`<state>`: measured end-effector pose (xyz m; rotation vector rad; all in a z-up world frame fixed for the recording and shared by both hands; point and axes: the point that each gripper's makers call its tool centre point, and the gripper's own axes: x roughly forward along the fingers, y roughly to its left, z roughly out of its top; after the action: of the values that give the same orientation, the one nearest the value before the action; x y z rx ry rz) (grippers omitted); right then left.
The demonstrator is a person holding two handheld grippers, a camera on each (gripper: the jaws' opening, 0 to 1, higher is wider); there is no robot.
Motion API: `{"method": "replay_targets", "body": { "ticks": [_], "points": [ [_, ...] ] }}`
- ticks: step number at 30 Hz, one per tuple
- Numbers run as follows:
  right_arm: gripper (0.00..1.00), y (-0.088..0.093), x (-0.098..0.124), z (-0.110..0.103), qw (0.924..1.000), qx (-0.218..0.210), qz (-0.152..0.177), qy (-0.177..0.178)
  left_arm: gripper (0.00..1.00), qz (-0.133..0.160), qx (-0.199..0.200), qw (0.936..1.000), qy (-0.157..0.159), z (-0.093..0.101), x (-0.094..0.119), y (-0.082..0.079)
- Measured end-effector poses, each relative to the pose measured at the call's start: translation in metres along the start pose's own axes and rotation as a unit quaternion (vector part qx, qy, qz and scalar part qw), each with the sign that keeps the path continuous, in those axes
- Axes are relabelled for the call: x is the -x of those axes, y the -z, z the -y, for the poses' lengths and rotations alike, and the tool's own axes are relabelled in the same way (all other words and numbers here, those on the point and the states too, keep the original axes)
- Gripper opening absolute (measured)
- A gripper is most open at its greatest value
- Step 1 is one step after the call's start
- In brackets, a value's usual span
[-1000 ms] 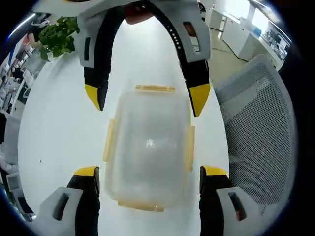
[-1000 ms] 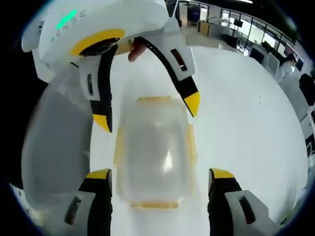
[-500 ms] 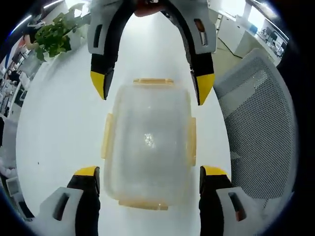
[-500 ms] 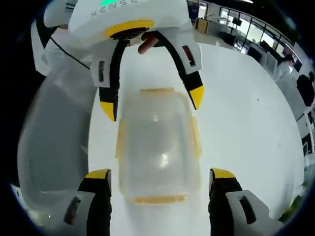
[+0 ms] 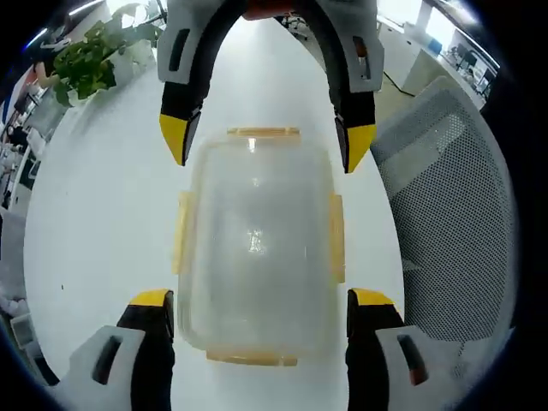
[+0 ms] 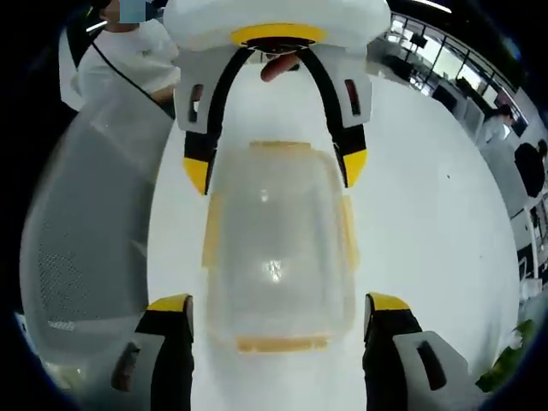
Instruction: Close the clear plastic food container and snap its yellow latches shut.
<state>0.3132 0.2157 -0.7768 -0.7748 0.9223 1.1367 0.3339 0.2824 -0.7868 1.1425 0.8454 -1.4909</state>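
Observation:
A clear plastic food container [image 5: 257, 240] lies on the white table [image 5: 94, 214] with its lid on top. Yellow latches [image 5: 182, 231] stick out along all its sides. My left gripper [image 5: 261, 300] is open, with one jaw on each side of the container's near end. My right gripper [image 5: 265, 141] comes in from the far side, open too, its yellow tips flanking the other end. In the right gripper view the same container [image 6: 276, 257] lies between the open right gripper [image 6: 279, 302] and the open left gripper [image 6: 275, 171]. No jaw visibly touches it.
A grey mesh chair [image 5: 445, 214] stands close to the table edge beside the container, and the chair [image 6: 77, 257] also shows in the right gripper view. A green plant [image 5: 86, 64] sits at the table's far corner. A person in white [image 6: 120, 51] stands behind the chair.
Both grippers have closed in on the container from opposite ends and lined up square with it. Each one's tips now flank an end. The container has not shifted.

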Motion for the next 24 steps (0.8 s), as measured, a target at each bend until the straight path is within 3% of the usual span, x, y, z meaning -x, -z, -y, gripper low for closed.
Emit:
{"method": "replay_targets", "body": {
  "ticks": [24],
  "points": [
    [0.80, 0.005, -0.017, 0.000, 0.9989, 0.029, -0.037, -0.012, 0.84, -0.015, -0.010, 0.9998, -0.011, -0.003, -0.014, 0.007]
  ]
}}
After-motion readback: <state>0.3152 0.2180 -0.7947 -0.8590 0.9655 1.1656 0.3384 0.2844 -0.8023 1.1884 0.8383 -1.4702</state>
